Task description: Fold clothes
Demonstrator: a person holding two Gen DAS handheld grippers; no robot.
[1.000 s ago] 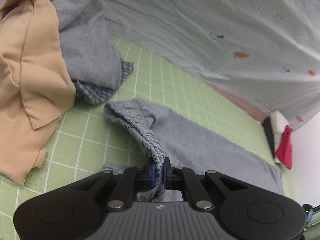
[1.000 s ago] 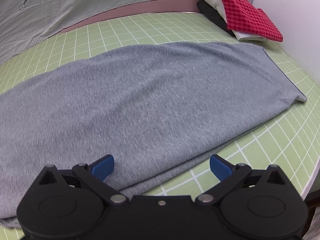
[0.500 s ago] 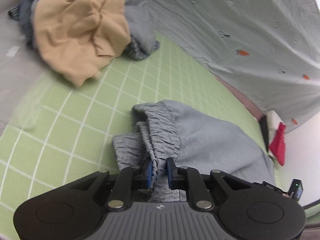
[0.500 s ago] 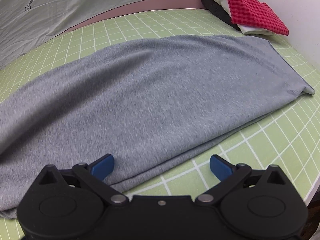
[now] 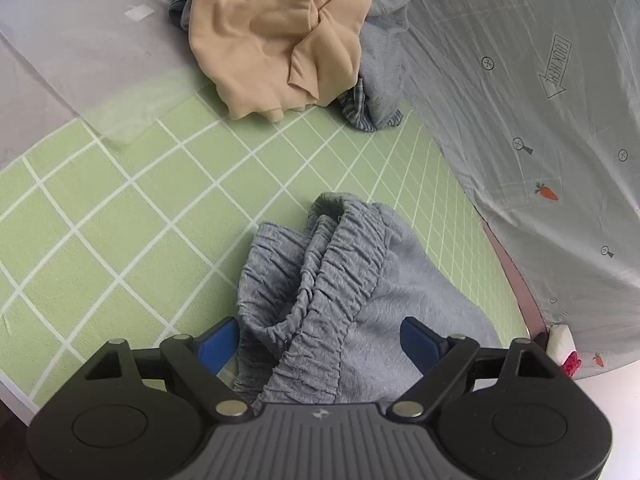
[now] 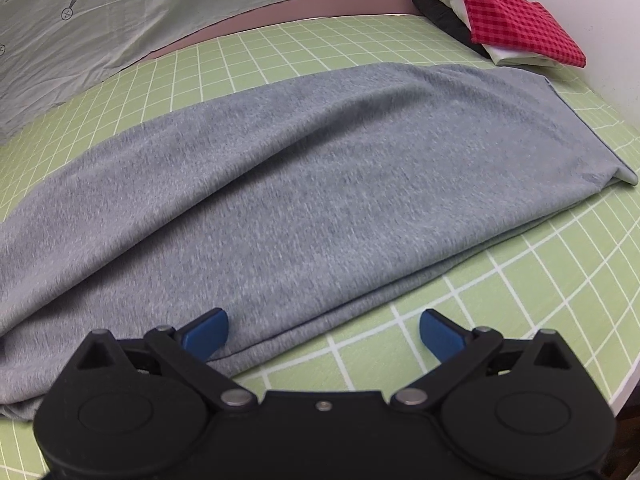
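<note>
Between the spreading fingers of the left gripper (image 5: 318, 342), the gathered waistband (image 5: 340, 264) of grey trousers (image 5: 404, 316) lies bunched on the green mat (image 5: 120, 216); the jaws are opening, the pads clear of the cloth though it sits between them. Just ahead of the right gripper (image 6: 324, 330), whose jaws stand wide and empty, the trouser legs (image 6: 320, 184) stretch flat across the mat, the near edge running between its fingers and the cuff end off to the right.

The fabric looks like a soft, light jersey knit: limp, likely to sag and drag when lifted, not slippery and in no way fragile. The thick elastic waistband seems the firmest place to pinch; along the legs, a doubled edge or the cuff would probably hold better than a single layer.

The trousers are heathered grey, the legs laid one upon the other with a long shallow ridge, the waistband crumpled in tight ruffles. Beyond the left gripper waits a heap of tan and grey clothes (image 5: 280, 32); beyond the right, a folded stack topped in red check (image 6: 516, 16).
</note>
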